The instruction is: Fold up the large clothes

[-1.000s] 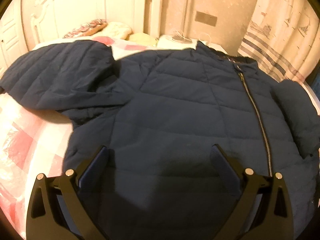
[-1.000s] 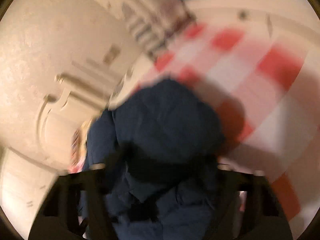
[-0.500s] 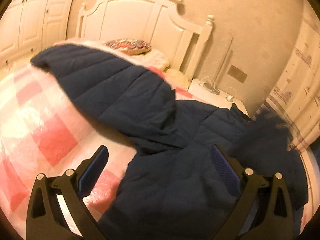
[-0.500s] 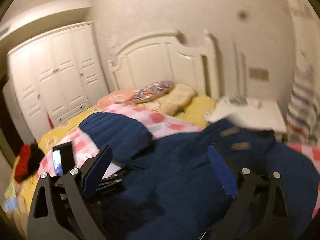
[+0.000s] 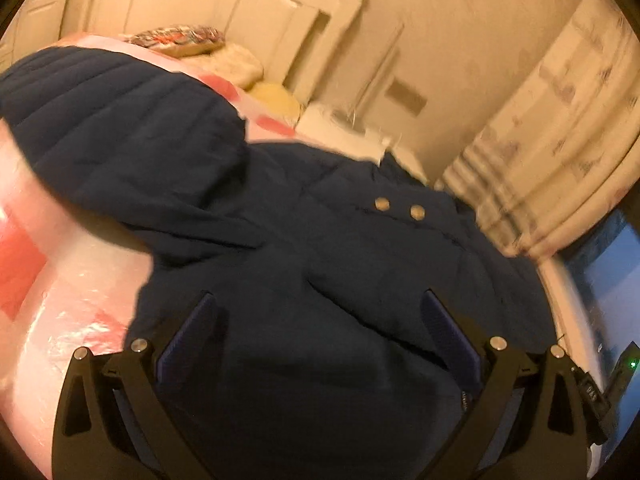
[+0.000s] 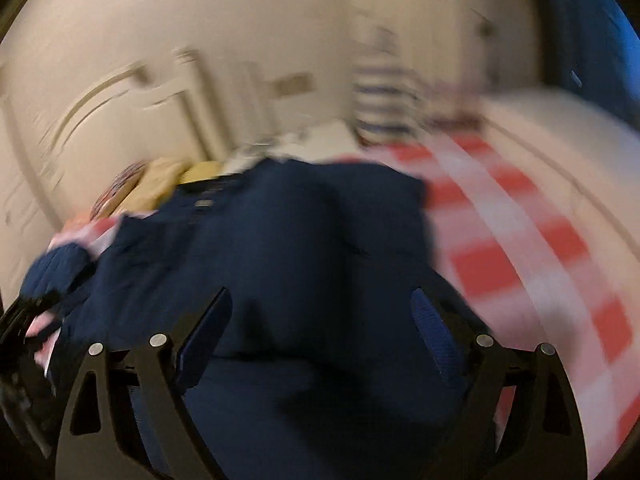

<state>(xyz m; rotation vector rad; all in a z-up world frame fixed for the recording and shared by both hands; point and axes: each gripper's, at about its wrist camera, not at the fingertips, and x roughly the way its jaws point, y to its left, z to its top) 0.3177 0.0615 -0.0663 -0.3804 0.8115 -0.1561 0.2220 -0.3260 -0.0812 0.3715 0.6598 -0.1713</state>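
A navy quilted jacket (image 5: 320, 260) lies spread on the bed, its sleeve (image 5: 120, 128) stretched out to the upper left. Two metal snaps (image 5: 382, 203) show near its collar. My left gripper (image 5: 318, 300) hovers open over the jacket's lower body, nothing between its blue pads (image 5: 188, 332). The right wrist view is blurred. There the jacket (image 6: 300, 240) fills the middle with a straight right edge. My right gripper (image 6: 320, 296) is above it, jaws wide and closing slightly; fabric lies under them, and the pads (image 6: 432, 332) press on nothing.
The bed has a pink and red checked cover (image 6: 520, 240) under shiny plastic (image 5: 60, 300). Pillows (image 5: 180, 40) and a white headboard (image 5: 240, 8) are at the far end, with a nightstand (image 5: 340, 128) and a curtain (image 5: 560, 140) to the right.
The right gripper was shut on bunched jacket fabric a second ago; now its jaws stand wide. The zip is now covered by folded fabric. Both views have swung across the bed.
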